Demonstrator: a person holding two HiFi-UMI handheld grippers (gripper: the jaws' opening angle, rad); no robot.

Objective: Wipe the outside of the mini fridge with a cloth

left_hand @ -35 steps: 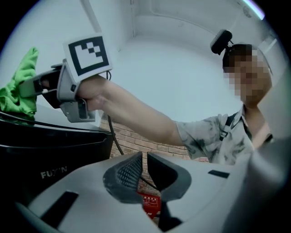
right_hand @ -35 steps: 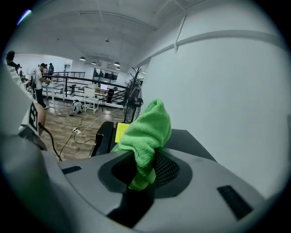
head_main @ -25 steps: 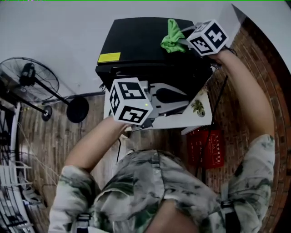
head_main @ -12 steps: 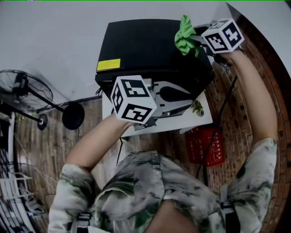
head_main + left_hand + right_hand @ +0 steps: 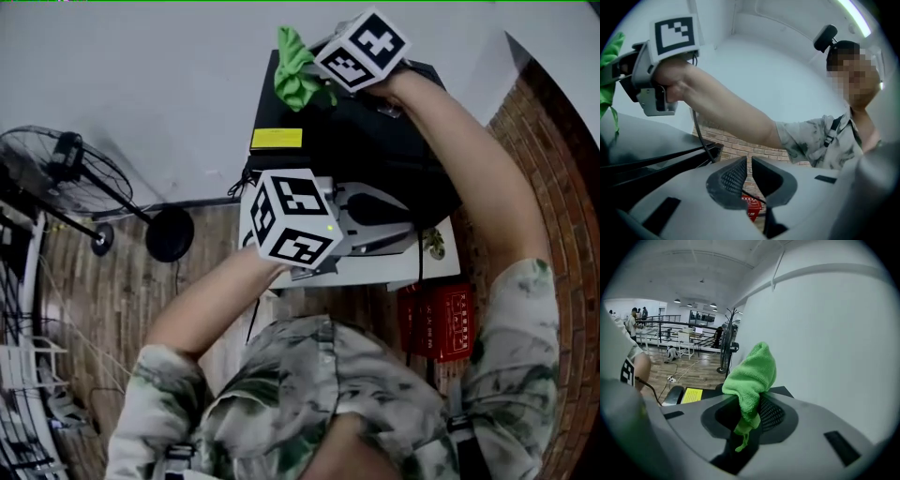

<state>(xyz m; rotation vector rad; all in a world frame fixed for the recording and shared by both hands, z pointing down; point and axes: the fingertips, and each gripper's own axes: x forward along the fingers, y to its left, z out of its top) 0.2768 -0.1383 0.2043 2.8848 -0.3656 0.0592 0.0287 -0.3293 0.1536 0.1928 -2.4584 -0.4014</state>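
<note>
Cloth (image 5: 298, 67) swept to mini fridge's (image 5: 347, 150) far left, clamped in right gripper's (image 5: 749, 418) jaws; left gripper's (image 5: 749, 176) jaws almost together, empty; top likely nearly wiped.

Can see only the top of the mini fridge (image 5: 356, 141) from the head view; cannot see its front or sides, hidden beneath that top and behind the left gripper (image 5: 394, 220) and both forearms. Cannot read the print on the yellow label (image 5: 277, 139), nor on the red crate (image 5: 439, 319), half hidden under the white table (image 5: 375, 270). Cannot follow the lower end of the green cloth (image 5: 752, 373) past the jaws of the right gripper (image 5: 750, 416). Cannot see the whole fan (image 5: 56, 173), clipped at the left edge. Cannot make out the distant people (image 5: 635, 317) by the railing: too small.
</note>
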